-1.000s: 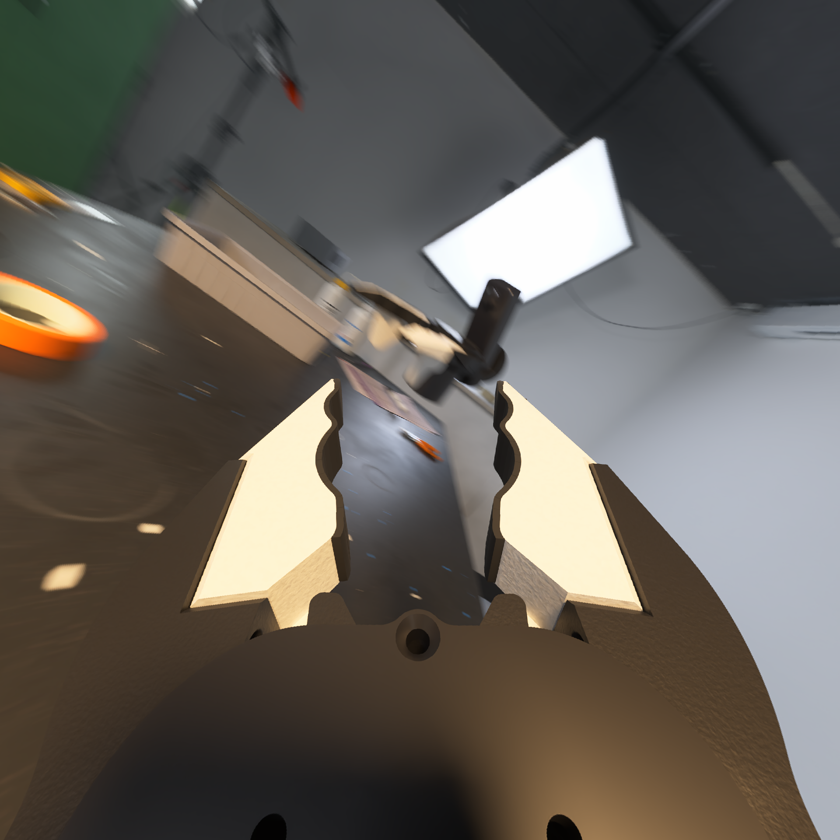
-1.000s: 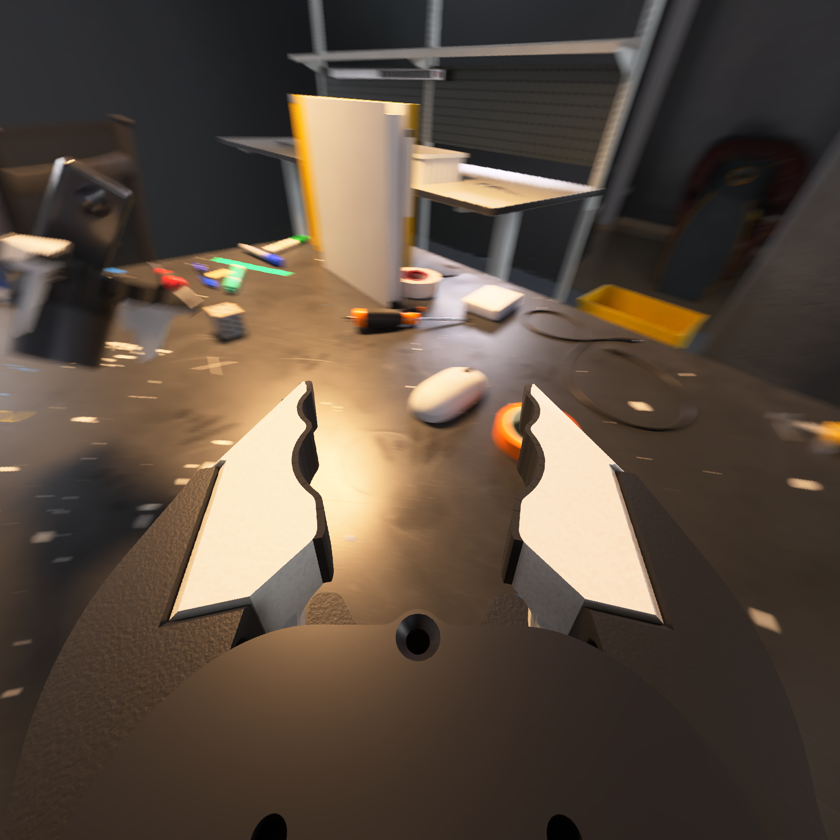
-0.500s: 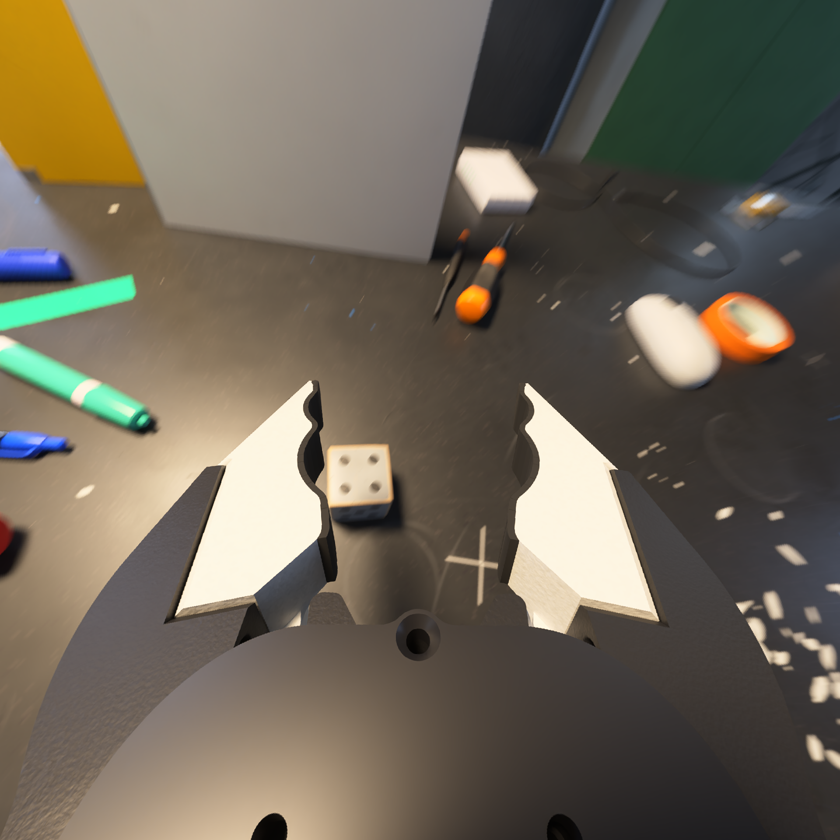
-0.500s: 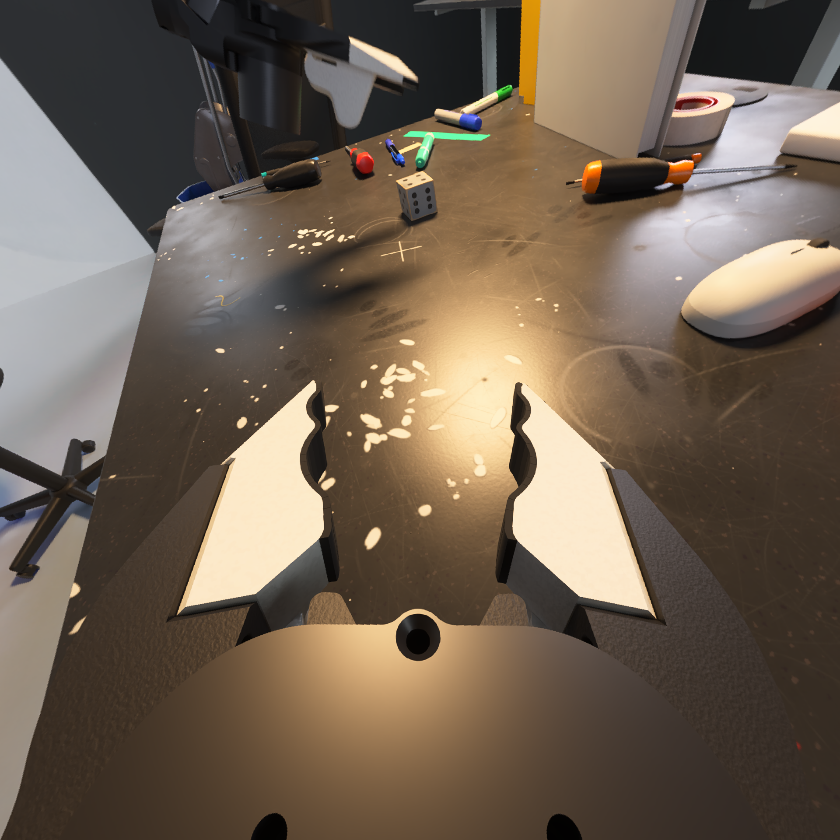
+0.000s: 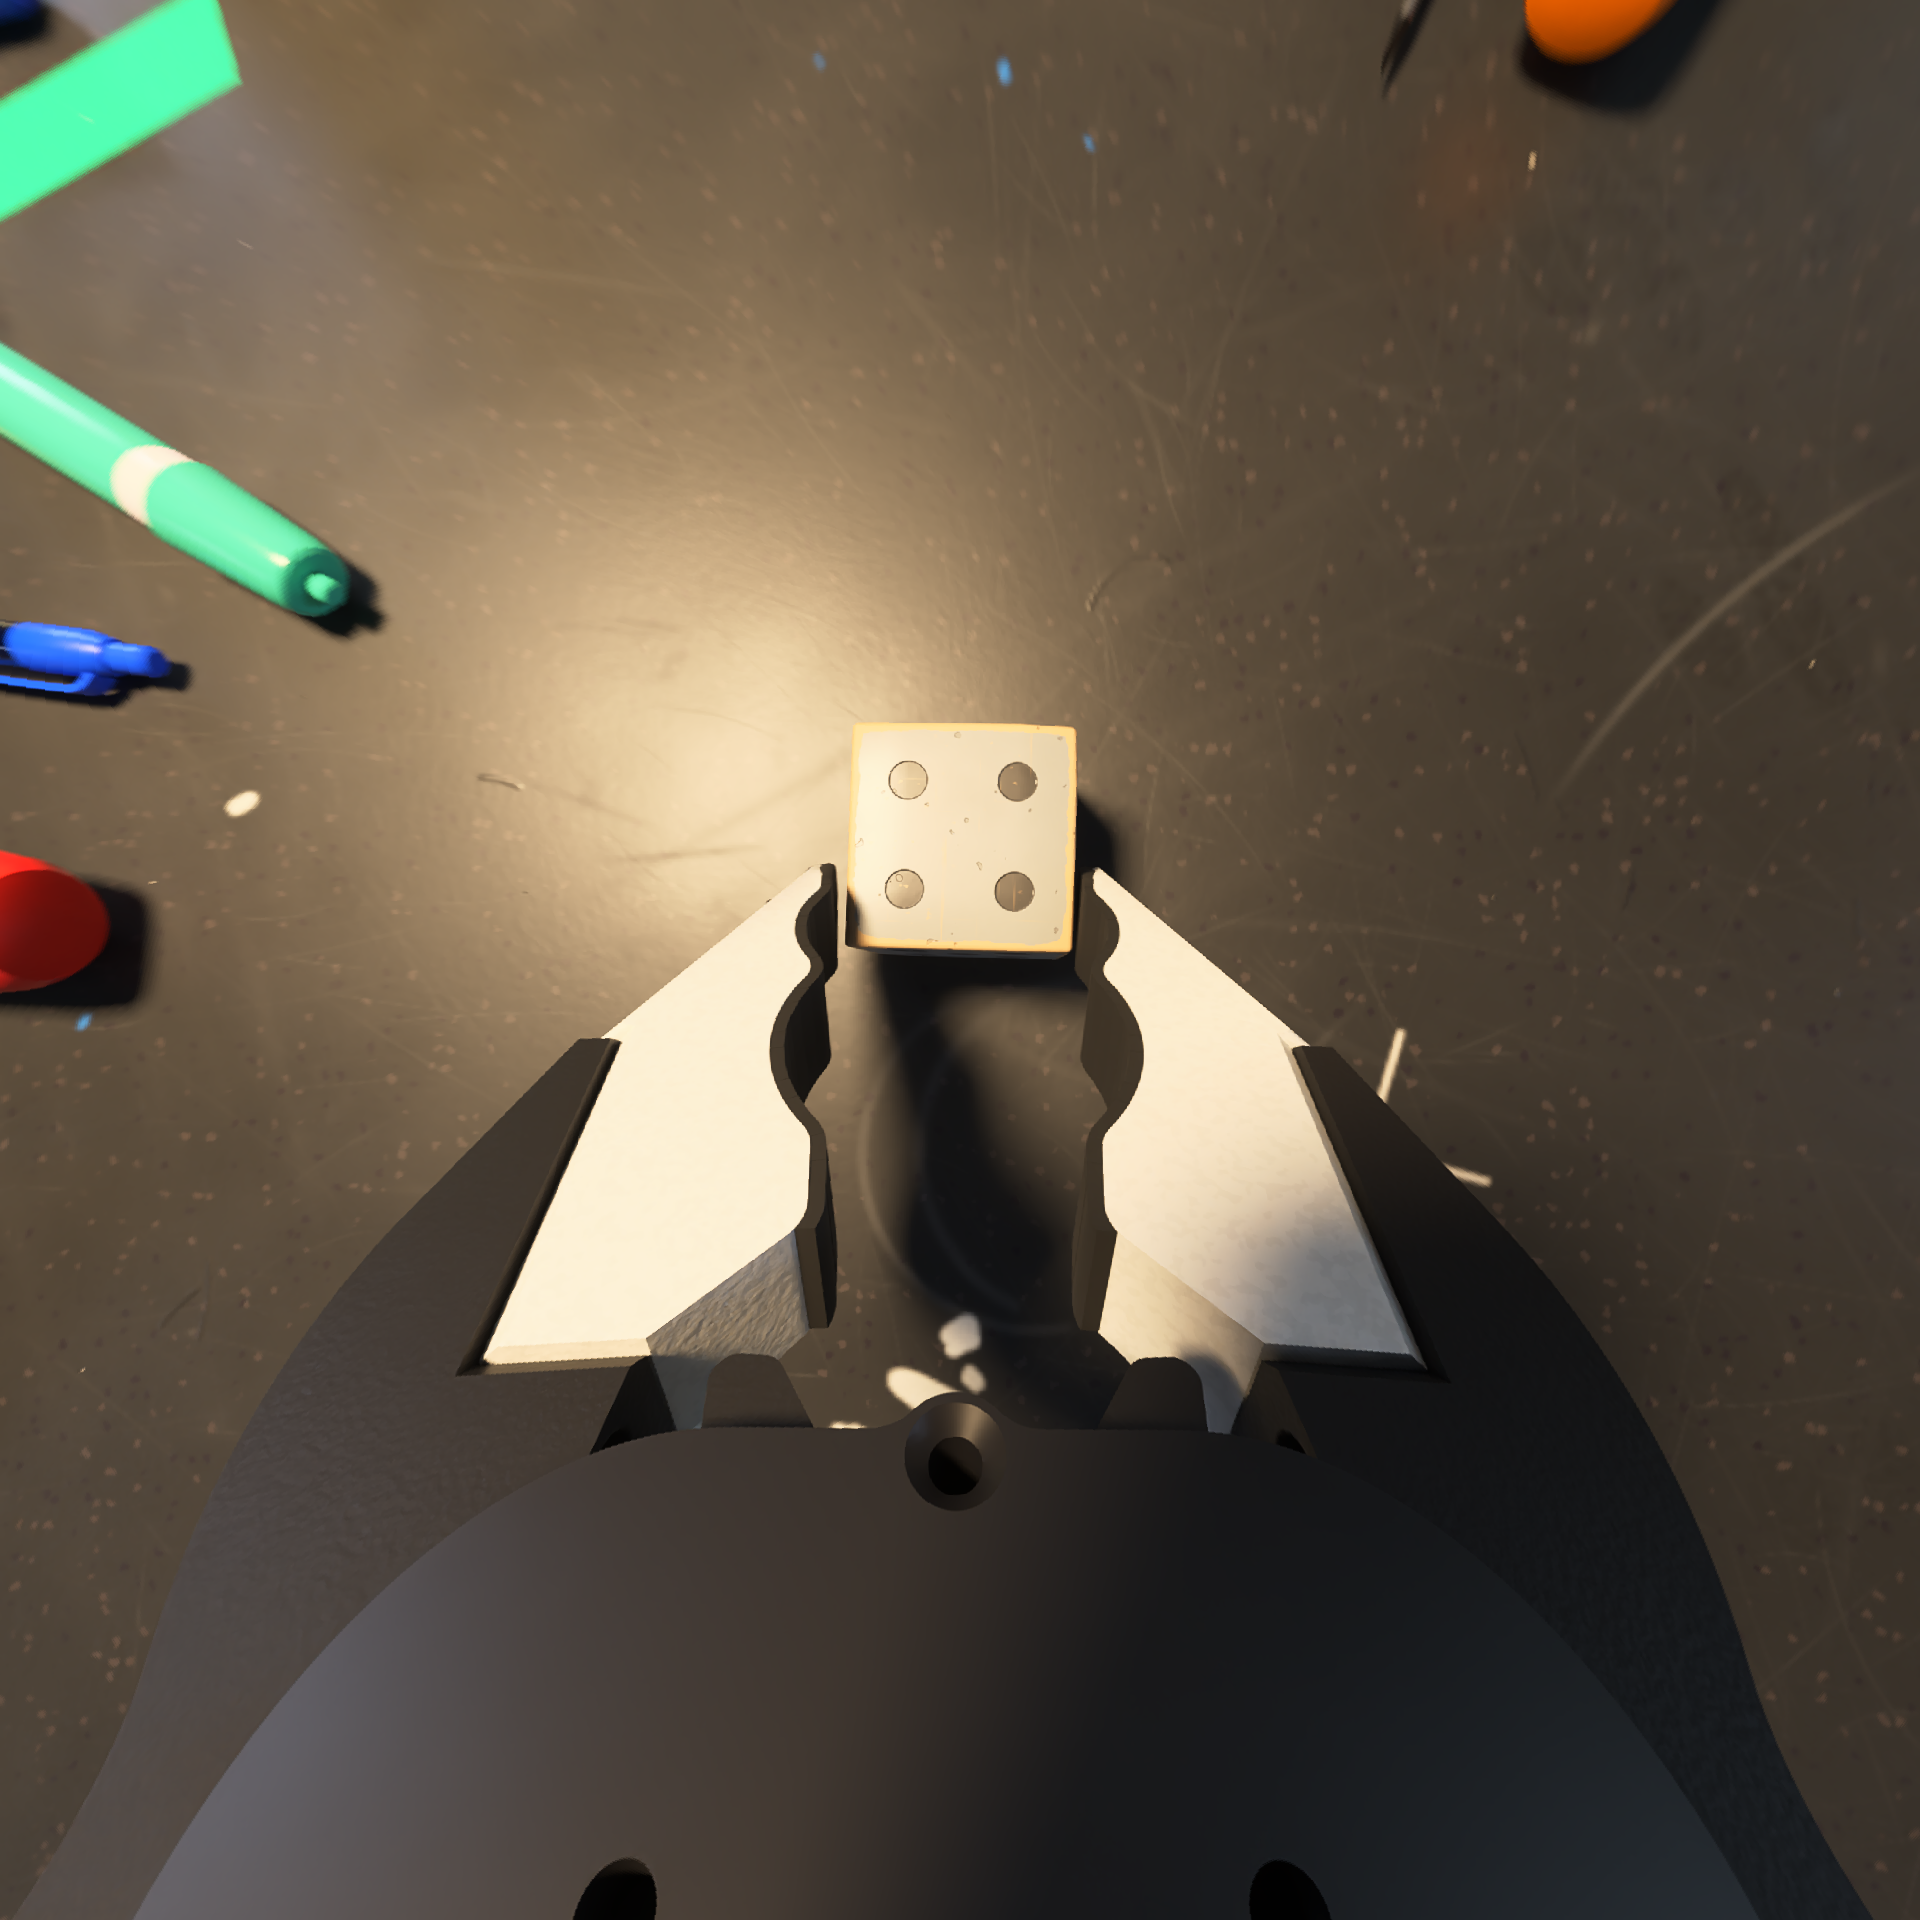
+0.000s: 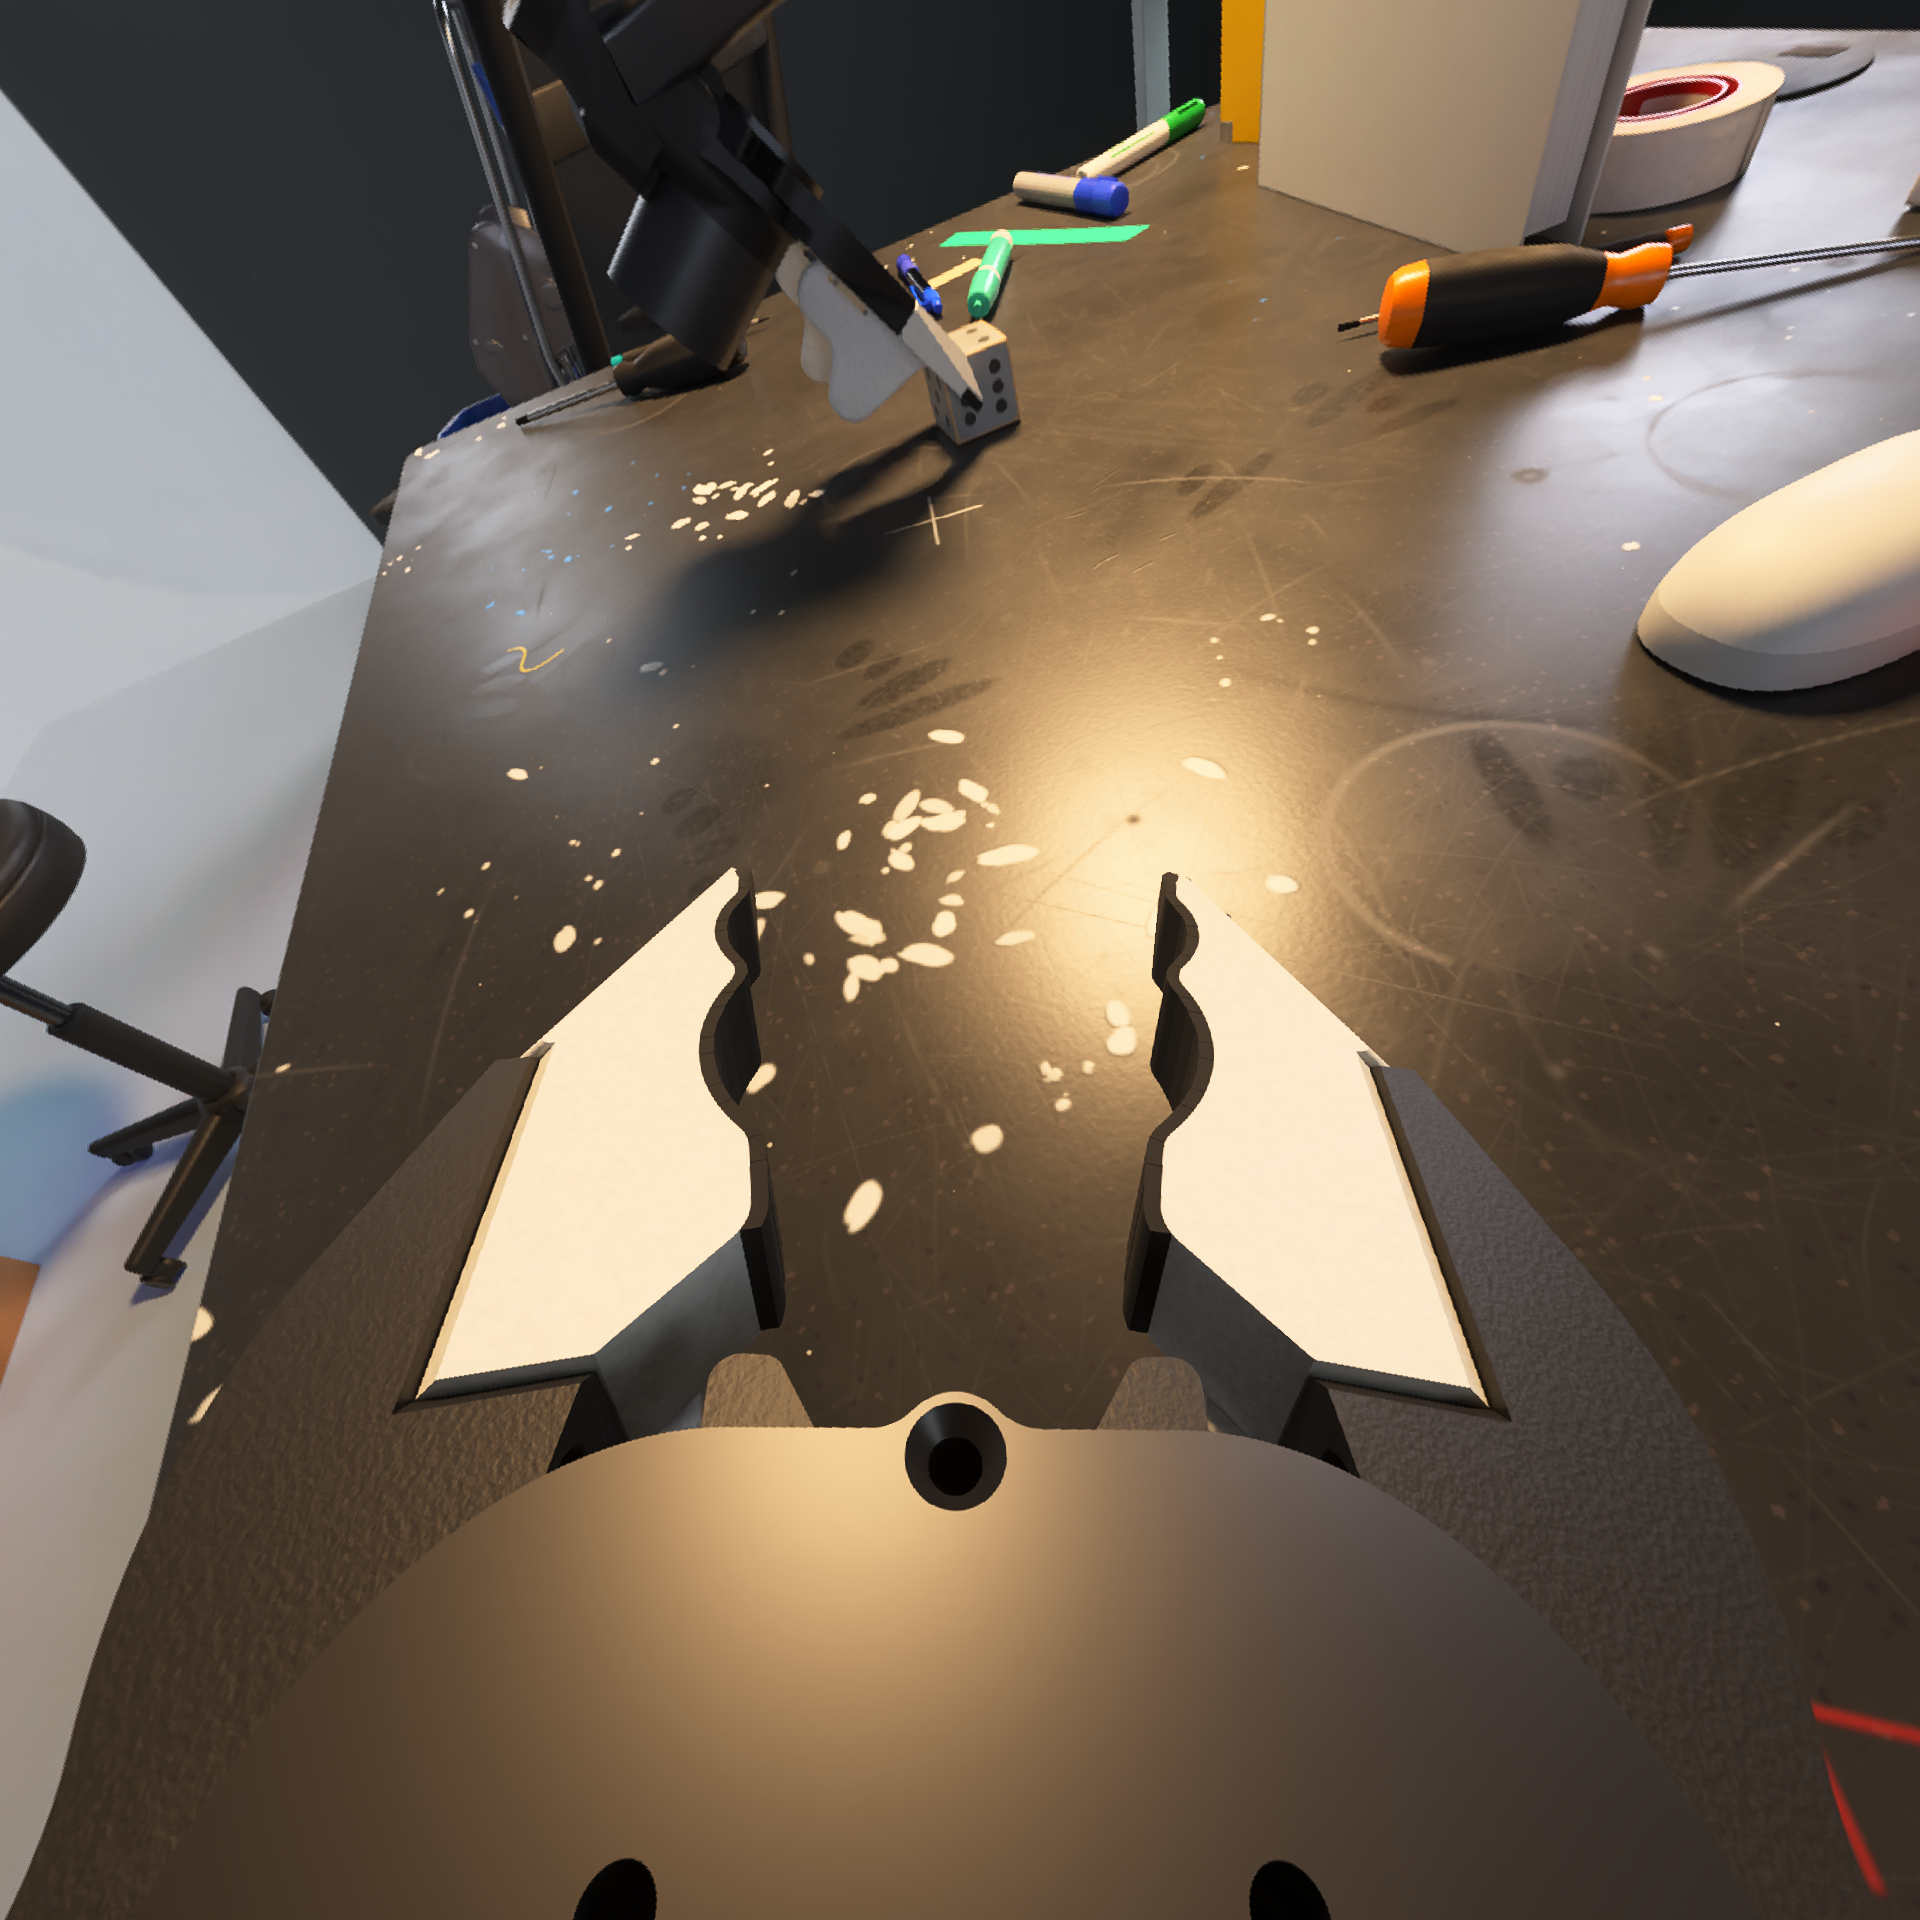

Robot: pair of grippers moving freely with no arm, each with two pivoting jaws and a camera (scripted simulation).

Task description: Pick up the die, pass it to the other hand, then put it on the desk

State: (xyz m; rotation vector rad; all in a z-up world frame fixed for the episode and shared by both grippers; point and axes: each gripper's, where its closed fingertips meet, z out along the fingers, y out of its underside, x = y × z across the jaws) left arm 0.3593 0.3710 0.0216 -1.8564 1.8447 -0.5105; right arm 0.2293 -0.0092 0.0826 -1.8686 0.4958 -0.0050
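- The die (image 5: 961, 837) shows only its four-pip top from the left wrist view; its sides and where the left gripper (image 5: 961, 883) fingertips meet it lie underneath, so contact can't be judged.
- At ten o'clock the green marker (image 5: 177, 499) runs off the frame, as does the green strip (image 5: 104, 104) at eleven.
- At nine, the blue pen (image 5: 78, 660) and red cap (image 5: 42, 925) are cut by the edge.
- At one o'clock, the orange handle (image 5: 1590, 21) is only partly in frame.
- From the right wrist view, the far gripper's finger (image 6: 883, 348) covers part of the die.
- At three o'clock the mouse (image 6: 1797, 571) is cropped; at one, the tape roll (image 6: 1683, 114) sits partly behind a white panel (image 6: 1413, 104).
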